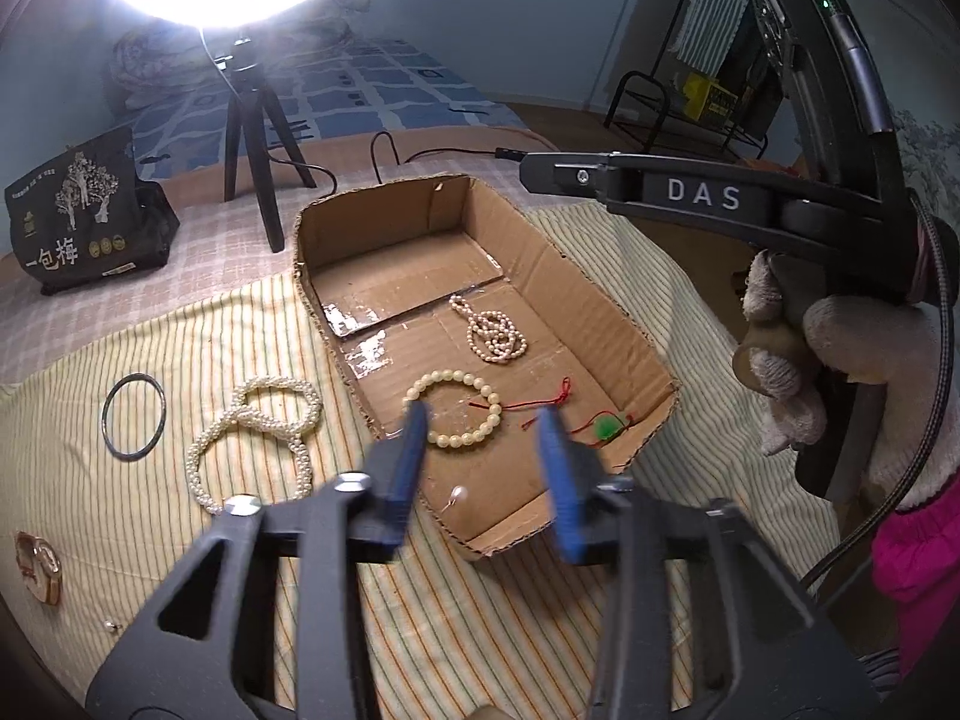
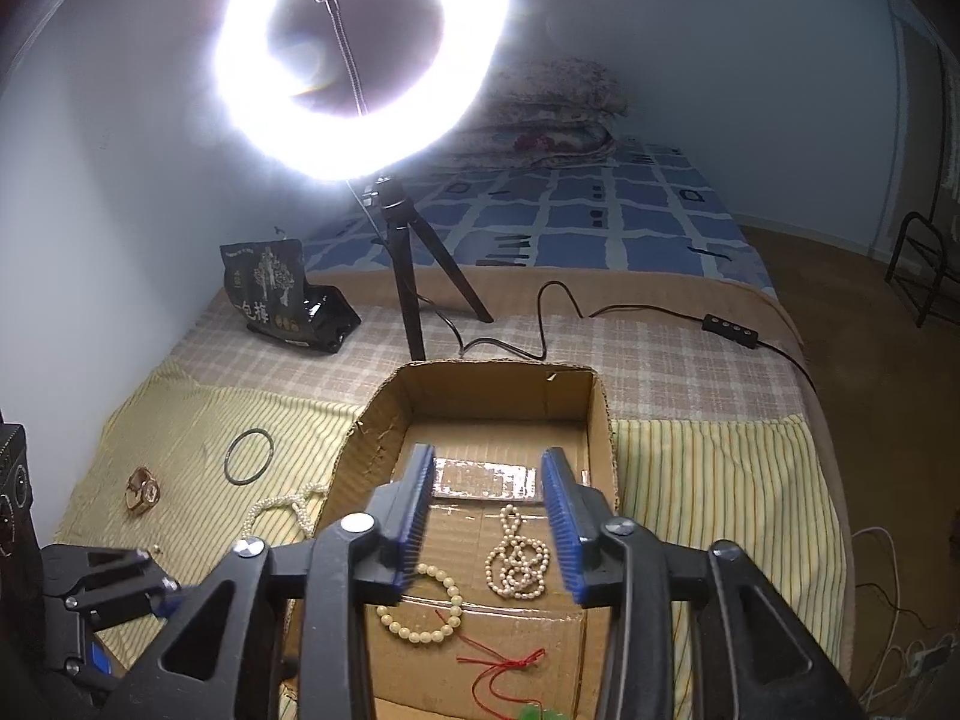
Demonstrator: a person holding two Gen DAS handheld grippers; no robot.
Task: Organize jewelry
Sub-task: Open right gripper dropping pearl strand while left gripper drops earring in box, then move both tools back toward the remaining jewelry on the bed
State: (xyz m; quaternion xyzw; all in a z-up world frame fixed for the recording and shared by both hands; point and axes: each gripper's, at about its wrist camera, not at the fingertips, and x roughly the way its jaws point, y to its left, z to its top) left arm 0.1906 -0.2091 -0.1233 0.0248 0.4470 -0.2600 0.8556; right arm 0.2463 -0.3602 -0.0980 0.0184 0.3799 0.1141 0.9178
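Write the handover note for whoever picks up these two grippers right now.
Left gripper: jaws open, nothing between them, over the near end of the cardboard box.
Right gripper: jaws open, empty, also over the box.
Done, lying in the box: bead bracelet, small pearl strand, green pendant on red cord, single pearl earring.
Left, on the striped cloth to the box's left: woven pearl necklace, dark bangle, wristwatch, a small earring near it.
Suggested next: the pearl necklace, probably nearest the box.

Black tongs [image 1: 483,420] with blue pads, silver screws, "DAS" lettering, knit glove [image 1: 840,360], magenta sleeve [image 1: 918,546]
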